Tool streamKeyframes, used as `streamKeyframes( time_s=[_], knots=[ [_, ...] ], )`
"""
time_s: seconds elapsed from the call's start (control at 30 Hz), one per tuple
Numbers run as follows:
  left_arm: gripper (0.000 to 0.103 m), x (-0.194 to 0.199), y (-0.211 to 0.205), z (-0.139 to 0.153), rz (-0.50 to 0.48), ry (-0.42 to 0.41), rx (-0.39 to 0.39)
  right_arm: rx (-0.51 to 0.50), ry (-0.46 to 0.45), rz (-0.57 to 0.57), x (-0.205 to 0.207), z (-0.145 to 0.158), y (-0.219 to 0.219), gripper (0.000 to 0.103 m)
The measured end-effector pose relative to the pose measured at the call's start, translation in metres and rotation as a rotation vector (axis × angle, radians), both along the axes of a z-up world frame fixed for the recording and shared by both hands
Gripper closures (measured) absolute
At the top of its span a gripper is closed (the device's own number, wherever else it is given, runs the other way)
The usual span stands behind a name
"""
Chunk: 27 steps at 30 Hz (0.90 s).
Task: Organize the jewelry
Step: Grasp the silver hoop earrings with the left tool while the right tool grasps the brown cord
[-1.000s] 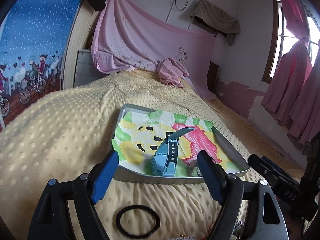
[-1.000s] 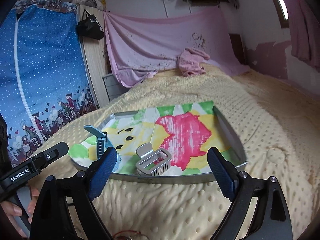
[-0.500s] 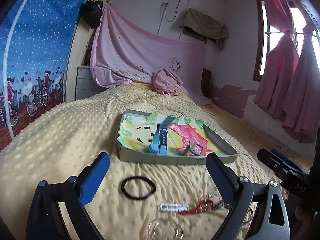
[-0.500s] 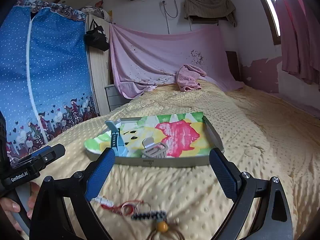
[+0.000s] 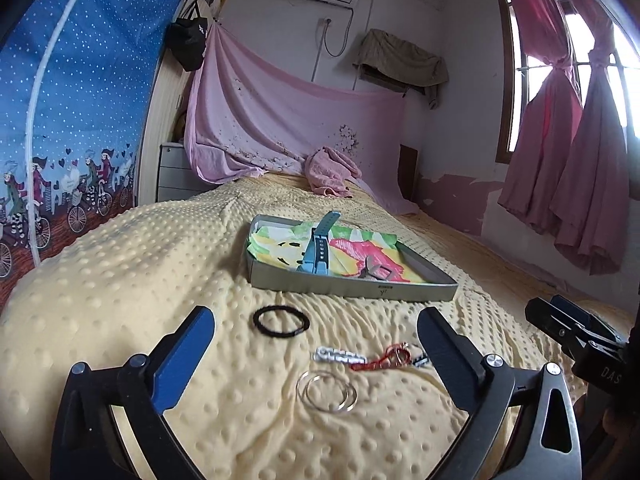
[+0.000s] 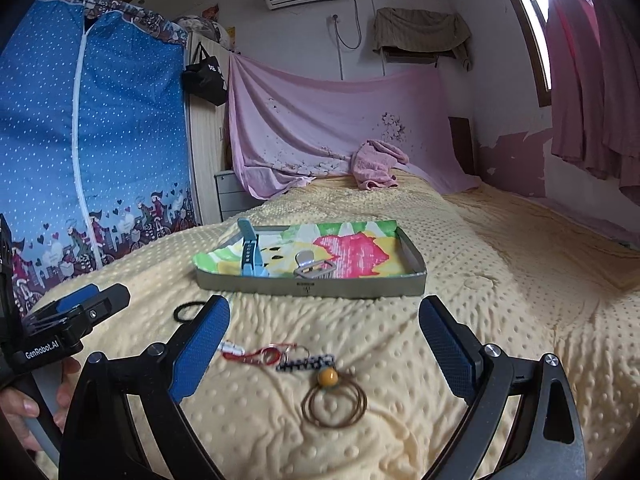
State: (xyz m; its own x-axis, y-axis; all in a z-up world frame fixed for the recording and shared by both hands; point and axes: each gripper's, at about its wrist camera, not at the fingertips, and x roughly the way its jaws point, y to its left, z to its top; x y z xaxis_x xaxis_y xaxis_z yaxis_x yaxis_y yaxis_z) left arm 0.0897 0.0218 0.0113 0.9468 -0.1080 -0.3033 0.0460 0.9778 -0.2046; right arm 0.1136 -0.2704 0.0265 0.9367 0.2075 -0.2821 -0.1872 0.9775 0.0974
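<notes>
Left wrist view: the left tool [image 5: 316,334] hangs over the yellow dotted bedspread [image 5: 120,280], its blue-padded jaws spread wide and opening at this moment, nothing between the pads. Inside their span lie a black hair tie [image 5: 281,320] at about 11 o'clock, a white beaded clip [image 5: 339,356] near the middle, a red string piece [image 5: 380,360] at 3 o'clock from the clip, and two thin silver hoops [image 5: 326,393] at 6 o'clock. Beyond them, at 12 o'clock, sits a grey metal tray [image 5: 352,290] lined with a bright cartoon cloth; a blue watch [image 5: 318,248] stands in it with its strap arching up, and a silver clasp piece [image 5: 376,271] lies at 3 o'clock from the watch. The right tool [image 5: 572,332] shows at the right edge; from here I cannot tell how its jaws stand.

Right wrist view: the right tool [image 6: 324,344] has its jaws spread wide and empty over the same bedspread. Between them lie the red string piece [image 6: 260,354], a black-and-white checked clip [image 6: 306,362], and a brown cord loop with an amber bead [image 6: 334,398] at 6 o'clock. The hair tie [image 6: 190,309] peeks out at 10 o'clock, partly behind the left finger. The tray [image 6: 312,288] is at 12 o'clock, holding the watch [image 6: 250,254] and the clasp piece [image 6: 312,266]. A hand [image 6: 24,412] grips the other tool's handle at 9 o'clock.
</notes>
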Motion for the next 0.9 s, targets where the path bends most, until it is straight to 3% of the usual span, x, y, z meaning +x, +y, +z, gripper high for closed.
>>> streamKeyframes(
  time_s=[0.43, 0.77, 0.9],
  knots=[
    [0.001, -0.02, -0.003, -0.017, -0.022, 0.029, 0.043, -0.089, 0.016, 0.007, -0.03, -0.018, 0.003, 0.01],
    [0.001, -0.015, -0.01, -0.015, -0.017, 0.007, 0.056, -0.065, 0.032, -0.009, -0.023, -0.019, -0.003, 0.01],
    [0.001, 0.001, -0.012, -0.02, -0.033, 0.062, 0.053, -0.072, 0.065, -0.019, -0.011, -0.021, -0.003, 0.01]
  ],
)
